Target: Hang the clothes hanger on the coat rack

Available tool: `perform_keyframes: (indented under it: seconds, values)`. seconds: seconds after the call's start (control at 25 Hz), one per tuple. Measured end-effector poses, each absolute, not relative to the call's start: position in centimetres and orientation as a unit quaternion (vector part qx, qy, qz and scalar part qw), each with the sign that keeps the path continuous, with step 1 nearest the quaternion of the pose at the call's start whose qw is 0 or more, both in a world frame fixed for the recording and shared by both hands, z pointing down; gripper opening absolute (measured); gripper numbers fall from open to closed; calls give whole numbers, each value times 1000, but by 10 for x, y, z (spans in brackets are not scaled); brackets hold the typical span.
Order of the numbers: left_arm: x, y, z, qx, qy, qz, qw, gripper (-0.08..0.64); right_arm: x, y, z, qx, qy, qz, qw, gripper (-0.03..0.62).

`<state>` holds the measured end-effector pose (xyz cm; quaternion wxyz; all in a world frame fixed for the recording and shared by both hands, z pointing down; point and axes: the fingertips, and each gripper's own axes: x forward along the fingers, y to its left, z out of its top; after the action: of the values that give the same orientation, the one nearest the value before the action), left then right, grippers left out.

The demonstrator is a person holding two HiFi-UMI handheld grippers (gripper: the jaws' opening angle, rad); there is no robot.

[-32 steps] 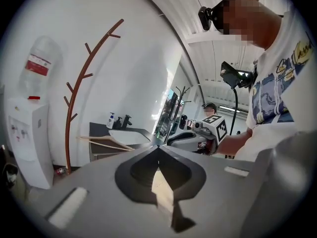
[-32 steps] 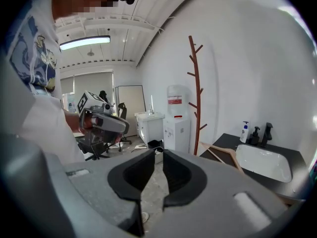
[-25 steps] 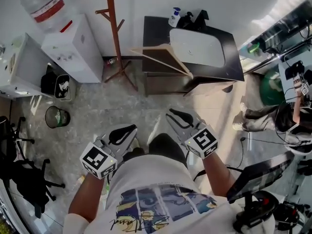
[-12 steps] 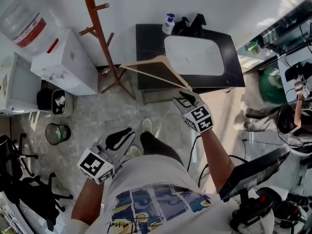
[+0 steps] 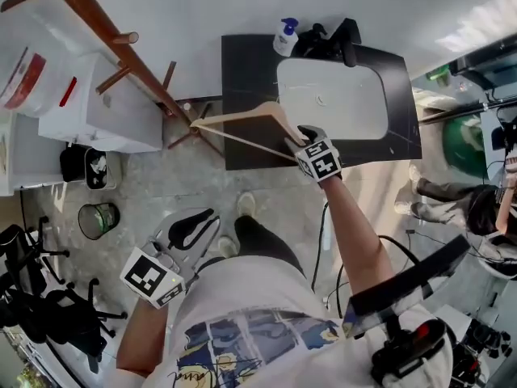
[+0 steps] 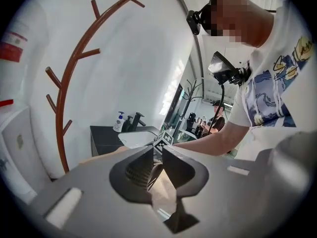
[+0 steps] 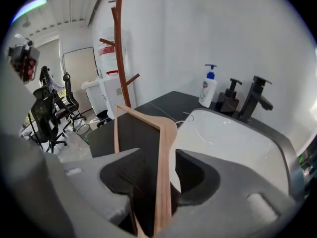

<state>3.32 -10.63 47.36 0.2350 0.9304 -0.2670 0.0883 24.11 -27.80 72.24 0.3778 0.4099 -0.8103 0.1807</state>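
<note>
A wooden clothes hanger [image 5: 242, 120] lies across the front left edge of the dark counter [image 5: 242, 63], one tip reaching toward the coat rack. The brown coat rack [image 5: 105, 39] stands left of the counter, its pegs free. My right gripper [image 5: 305, 134] is at the hanger's neck. In the right gripper view the hanger [image 7: 161, 152] runs between the jaws, which are opening, with a gap at the left pad. My left gripper [image 5: 206, 217] hangs low by the person's knee, shut and holding nothing; its view shows the rack [image 6: 67, 98] ahead.
A white sink [image 5: 331, 95] is set in the counter, with a soap bottle [image 5: 286, 37] and a black faucet [image 7: 252, 103] behind. A white water dispenser [image 5: 89, 120] stands left of the rack. A bin [image 5: 98, 219] and an office chair [image 5: 40, 314] are on the floor at left.
My right gripper has reached forward and down from near the person's body to the hanger on the counter. The view has come closer to the rack. The left gripper stays low.
</note>
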Motion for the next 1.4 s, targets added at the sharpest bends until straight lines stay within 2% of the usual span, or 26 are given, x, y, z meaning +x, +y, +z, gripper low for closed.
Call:
perform_keyframes:
  seconds: [0.36, 0.56, 0.8, 1.08, 1.4]
  values:
    - [51, -137, 487, 921, -271, 105, 258, 54, 234, -301, 757, 339, -823, 272, 365, 216]
    - [61, -150, 490, 920, -275, 107, 258, 51, 229, -296, 760, 274, -828, 311, 379, 176]
    - [65, -160, 485, 922, -274, 104, 253, 48, 222, -294, 758, 247, -829, 328, 379, 98]
    - [54, -163, 478, 929, -268, 102, 234, 46, 223, -291, 749, 309, -825, 276, 383, 92]
    - [30, -160, 466, 937, -259, 84, 217, 46, 224, -290, 697, 368, -827, 159, 394, 91]
